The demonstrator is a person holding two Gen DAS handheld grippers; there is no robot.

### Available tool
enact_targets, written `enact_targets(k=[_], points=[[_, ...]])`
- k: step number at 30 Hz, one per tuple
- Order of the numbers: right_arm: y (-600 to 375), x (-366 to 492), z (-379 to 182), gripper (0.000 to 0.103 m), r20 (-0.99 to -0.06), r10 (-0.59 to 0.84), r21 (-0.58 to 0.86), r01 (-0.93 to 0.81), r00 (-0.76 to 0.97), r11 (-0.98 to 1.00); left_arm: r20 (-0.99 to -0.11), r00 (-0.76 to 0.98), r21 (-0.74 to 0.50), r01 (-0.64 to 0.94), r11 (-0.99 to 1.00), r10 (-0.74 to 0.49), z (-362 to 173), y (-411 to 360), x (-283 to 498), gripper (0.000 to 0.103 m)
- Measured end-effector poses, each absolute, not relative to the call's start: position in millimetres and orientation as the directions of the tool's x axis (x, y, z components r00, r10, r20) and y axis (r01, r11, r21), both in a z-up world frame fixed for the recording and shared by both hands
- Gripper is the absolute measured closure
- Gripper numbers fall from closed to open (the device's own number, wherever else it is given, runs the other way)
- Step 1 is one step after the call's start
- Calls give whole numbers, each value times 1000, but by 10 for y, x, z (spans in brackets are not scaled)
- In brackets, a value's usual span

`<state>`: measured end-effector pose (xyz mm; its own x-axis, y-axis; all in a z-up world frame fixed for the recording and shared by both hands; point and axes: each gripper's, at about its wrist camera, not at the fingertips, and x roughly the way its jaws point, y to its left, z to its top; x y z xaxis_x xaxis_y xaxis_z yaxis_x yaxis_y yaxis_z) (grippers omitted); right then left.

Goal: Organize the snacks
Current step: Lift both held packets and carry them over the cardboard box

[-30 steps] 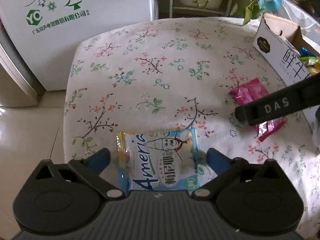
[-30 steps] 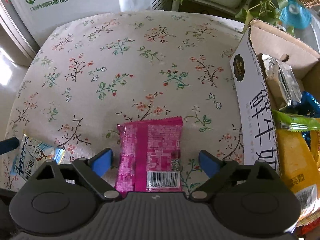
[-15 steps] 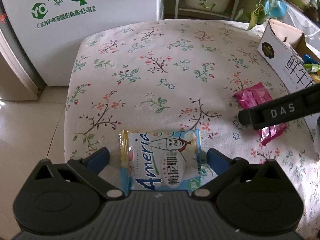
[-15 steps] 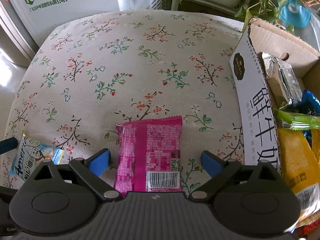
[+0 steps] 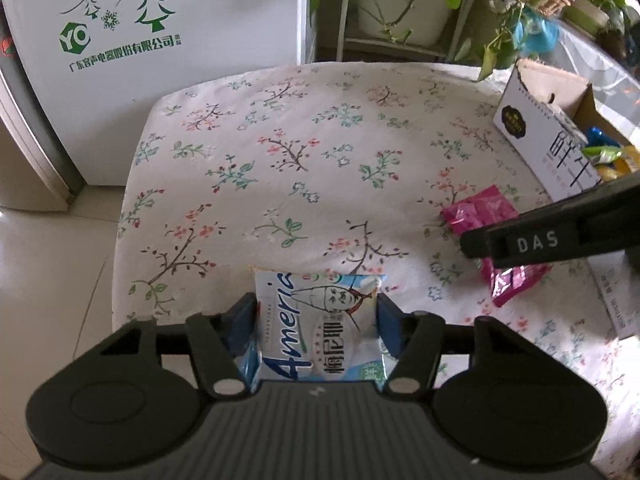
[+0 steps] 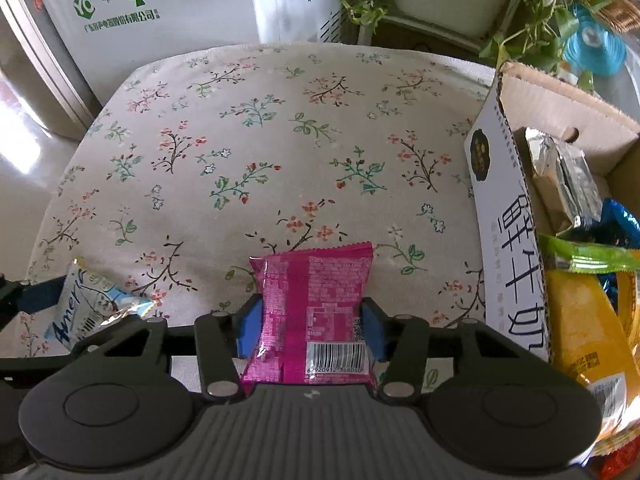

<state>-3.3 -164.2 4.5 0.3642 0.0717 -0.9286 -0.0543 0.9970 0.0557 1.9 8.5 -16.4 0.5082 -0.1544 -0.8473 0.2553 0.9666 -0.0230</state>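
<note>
Now we have the pink snack packet (image 6: 310, 316) lying on the floral tablecloth (image 6: 260, 152) just beside the carton (image 6: 506, 216), clamped at both edges by our right gripper (image 6: 308, 326). The pale blue packet (image 5: 318, 330) sits near the cloth's front edge with our left gripper (image 5: 316, 330) closing on it, pads touching its sides. Both wrappers are slick and puffy, so they could buckle and slip free on the lift. Both grippers point steeply down, well apart.
</note>
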Motion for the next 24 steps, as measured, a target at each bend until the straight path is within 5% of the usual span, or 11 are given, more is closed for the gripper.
enact_targets(k=[24], points=[[-1845, -146, 449, 45, -874, 121, 130, -14, 471, 991, -798, 577, -77, 188, 979, -174, 183, -4, 36, 42]])
